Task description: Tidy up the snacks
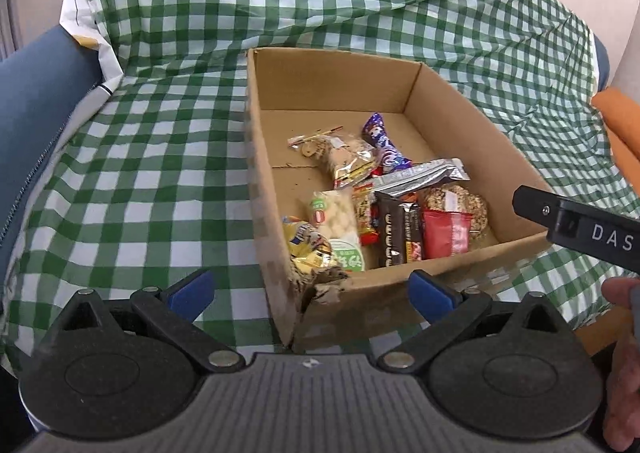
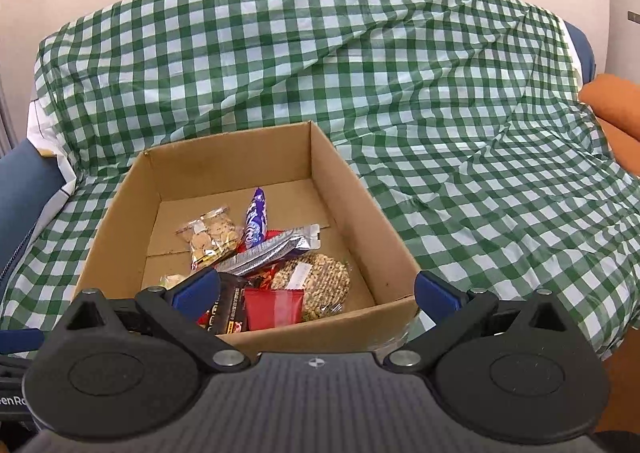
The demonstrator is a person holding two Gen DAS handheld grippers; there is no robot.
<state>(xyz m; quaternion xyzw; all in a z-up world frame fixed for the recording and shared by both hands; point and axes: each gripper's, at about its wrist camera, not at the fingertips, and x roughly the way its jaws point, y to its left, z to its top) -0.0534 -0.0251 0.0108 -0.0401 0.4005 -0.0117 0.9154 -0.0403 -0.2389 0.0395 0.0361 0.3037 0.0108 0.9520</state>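
An open cardboard box (image 1: pixel 332 77) sits on a green-checked cloth and holds several snack packs: a purple wrapper (image 1: pixel 380 141), a clear cookie bag (image 1: pixel 340 157), a silver pack (image 1: pixel 424 173), a red pack (image 1: pixel 446 233), a dark bar (image 1: pixel 396 237), a round grain cake (image 1: pixel 460 201). The box (image 2: pixel 224 157) also shows in the right wrist view, with the red pack (image 2: pixel 274 307) and grain cake (image 2: pixel 320 281). My left gripper (image 1: pixel 310 289) is open and empty before the box's torn near corner. My right gripper (image 2: pixel 316 289) is open and empty over the box's near wall.
The checked cloth (image 1: pixel 140 181) drapes over a couch with blue upholstery (image 1: pixel 36 93) at the left. An orange cushion (image 2: pixel 616 105) lies at the right. The right gripper's black body (image 1: pixel 580 225) and a hand show at the right edge of the left wrist view.
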